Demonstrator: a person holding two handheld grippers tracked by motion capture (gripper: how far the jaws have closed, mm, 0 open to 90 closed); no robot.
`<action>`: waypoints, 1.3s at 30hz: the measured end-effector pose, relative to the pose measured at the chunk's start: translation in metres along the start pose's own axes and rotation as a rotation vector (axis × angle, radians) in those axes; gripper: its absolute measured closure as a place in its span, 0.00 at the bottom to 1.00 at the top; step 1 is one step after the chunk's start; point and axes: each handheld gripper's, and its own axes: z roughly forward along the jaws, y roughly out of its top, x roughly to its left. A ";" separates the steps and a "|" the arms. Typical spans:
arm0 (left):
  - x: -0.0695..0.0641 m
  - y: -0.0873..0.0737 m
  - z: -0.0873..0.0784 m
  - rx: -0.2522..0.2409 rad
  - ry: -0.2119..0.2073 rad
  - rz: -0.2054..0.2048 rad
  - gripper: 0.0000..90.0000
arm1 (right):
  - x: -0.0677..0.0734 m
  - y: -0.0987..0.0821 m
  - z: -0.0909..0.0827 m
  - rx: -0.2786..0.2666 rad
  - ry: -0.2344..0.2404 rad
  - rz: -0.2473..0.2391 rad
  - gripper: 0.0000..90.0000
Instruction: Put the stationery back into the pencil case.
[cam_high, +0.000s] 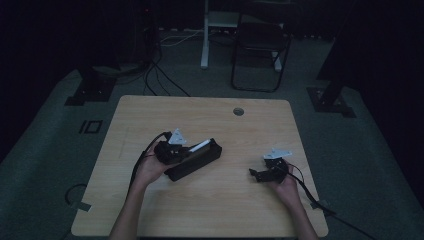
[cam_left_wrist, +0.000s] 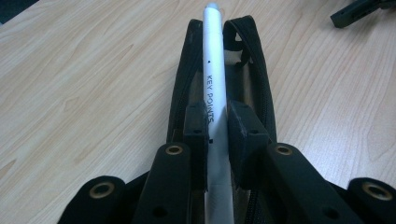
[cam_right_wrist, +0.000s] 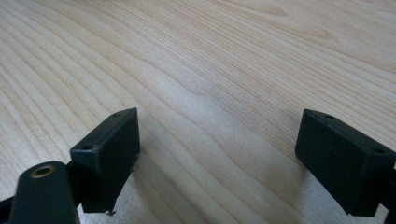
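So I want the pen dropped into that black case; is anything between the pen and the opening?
Nothing visible. The left gripper holds the white pen lengthwise right over the black case, whose zipper is open beneath it.

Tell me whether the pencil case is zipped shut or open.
Open. In the left gripper view the case gapes, zipper edges spread apart, while the left gripper holds a white pen over the opening.

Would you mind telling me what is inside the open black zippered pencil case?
The left gripper holds a white pen marked KEY POINTS over the open black zippered pencil case. Light lining shows beside the pen; the pen and jaws hide whatever else lies inside.
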 end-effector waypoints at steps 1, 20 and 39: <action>0.000 0.000 0.001 0.002 0.000 0.001 0.88 | 0.000 0.000 0.000 0.000 0.000 0.000 0.15; -0.001 0.000 0.001 0.003 0.011 -0.003 0.70 | 0.000 0.000 0.000 0.000 0.000 0.000 0.15; 0.011 -0.012 -0.042 -0.054 0.177 -0.034 0.48 | 0.000 0.000 0.000 0.000 0.000 0.000 0.15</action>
